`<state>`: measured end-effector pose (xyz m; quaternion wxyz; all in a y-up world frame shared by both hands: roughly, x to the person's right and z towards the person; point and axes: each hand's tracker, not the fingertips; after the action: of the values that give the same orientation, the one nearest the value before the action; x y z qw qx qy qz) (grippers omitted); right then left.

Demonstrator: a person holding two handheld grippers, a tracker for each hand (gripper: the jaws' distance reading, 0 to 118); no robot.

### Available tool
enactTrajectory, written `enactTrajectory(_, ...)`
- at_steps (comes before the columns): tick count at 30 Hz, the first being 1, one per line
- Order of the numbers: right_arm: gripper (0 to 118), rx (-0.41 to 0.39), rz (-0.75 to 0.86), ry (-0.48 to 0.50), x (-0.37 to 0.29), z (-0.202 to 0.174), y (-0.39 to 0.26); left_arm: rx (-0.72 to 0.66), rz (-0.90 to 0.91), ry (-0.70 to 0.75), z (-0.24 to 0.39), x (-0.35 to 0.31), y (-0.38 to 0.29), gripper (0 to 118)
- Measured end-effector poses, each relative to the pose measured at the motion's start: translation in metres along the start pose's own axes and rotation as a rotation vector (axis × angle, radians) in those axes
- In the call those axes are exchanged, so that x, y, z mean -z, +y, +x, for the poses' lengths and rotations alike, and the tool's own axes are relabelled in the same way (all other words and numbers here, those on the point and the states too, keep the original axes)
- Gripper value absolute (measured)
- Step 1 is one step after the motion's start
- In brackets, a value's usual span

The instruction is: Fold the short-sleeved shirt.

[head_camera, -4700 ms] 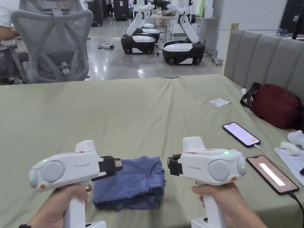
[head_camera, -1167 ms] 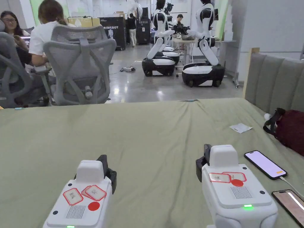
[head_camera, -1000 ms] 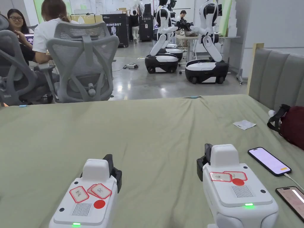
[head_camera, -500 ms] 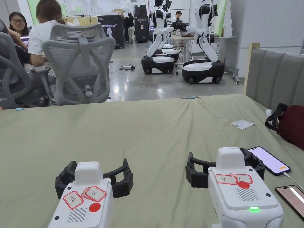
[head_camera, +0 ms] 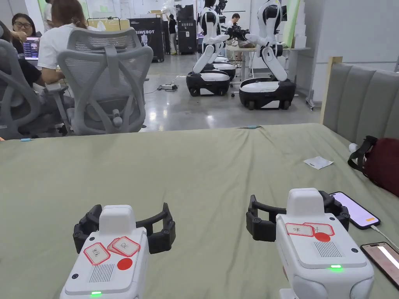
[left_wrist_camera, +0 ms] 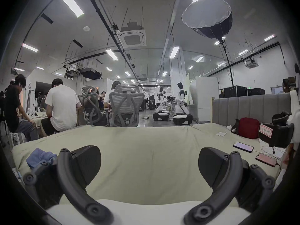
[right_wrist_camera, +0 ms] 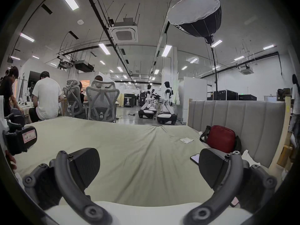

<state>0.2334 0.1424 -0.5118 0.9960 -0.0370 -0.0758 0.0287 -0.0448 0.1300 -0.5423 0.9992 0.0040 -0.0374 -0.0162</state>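
The short-sleeved shirt [left_wrist_camera: 40, 156] is a blue garment lying in a soft, rumpled bundle on the olive-green bed [left_wrist_camera: 146, 147] sheet. In the left gripper view it sits at the far left, close to the bed's left edge, with its lower part hidden behind that gripper's left jaw. The visible cloth shows creases and rounded folds rather than flat, squared layers, and no sleeve or collar can be made out. Nothing grips it; it lies on the sheet by itself.

Bright overhead striplights, fisheye-warped edges
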Motion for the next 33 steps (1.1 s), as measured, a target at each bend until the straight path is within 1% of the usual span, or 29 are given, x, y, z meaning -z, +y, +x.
enactTrajectory(33, 118, -0.022, -0.007, 0.001, -0.0044, -0.0039, 0.0005, 0.006, -0.002, -0.013, 0.0016, -0.0041, -0.0015, 118)
